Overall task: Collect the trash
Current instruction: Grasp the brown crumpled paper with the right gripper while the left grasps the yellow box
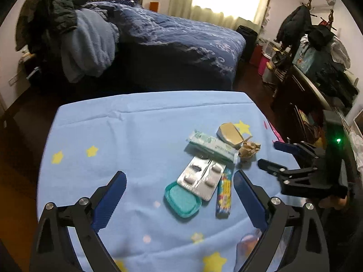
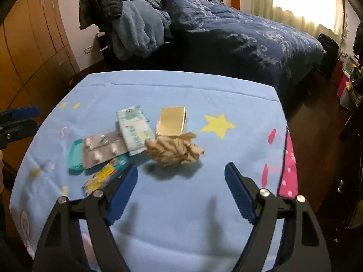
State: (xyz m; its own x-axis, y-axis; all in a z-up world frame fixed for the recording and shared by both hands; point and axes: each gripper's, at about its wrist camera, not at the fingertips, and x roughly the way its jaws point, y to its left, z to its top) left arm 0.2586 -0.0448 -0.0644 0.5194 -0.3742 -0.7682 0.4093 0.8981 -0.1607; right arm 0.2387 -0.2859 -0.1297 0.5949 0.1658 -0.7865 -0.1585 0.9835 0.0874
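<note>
1. Left wrist view: the left tongs [image 1: 180,191] stand wide with nothing between the blue pads, angled down over the surface [image 1: 95,127], which is draped in a soft light-blue cloth printed with yellow stars.
2. Just ahead of them, at 12 o'clock, lies the trash cluster: a rounded teal plastic lid [image 1: 182,200], partly under a shiny foil blister pack [image 1: 202,179], with a colourful flat wrapper [image 1: 224,195] just beside it at 3 o'clock.
3. Beyond, at 1 o'clock, a pale tissue packet [image 1: 212,146] overlaps the blister pack's far edge; a gold-topped small box [image 1: 230,133] and a crumpled brown paper wad [image 1: 249,149] lie behind it.
4. At 3 o'clock the right tongs [image 1: 273,156] reach in from the side, parted and empty.
5. Right wrist view: the right tongs [image 2: 181,176] point down at the paper wad [image 2: 174,153], which lies ahead of their tips, untouched.
6. A dark blue quilted bed [image 2: 249,29] stands past the surface's far edge.
</note>
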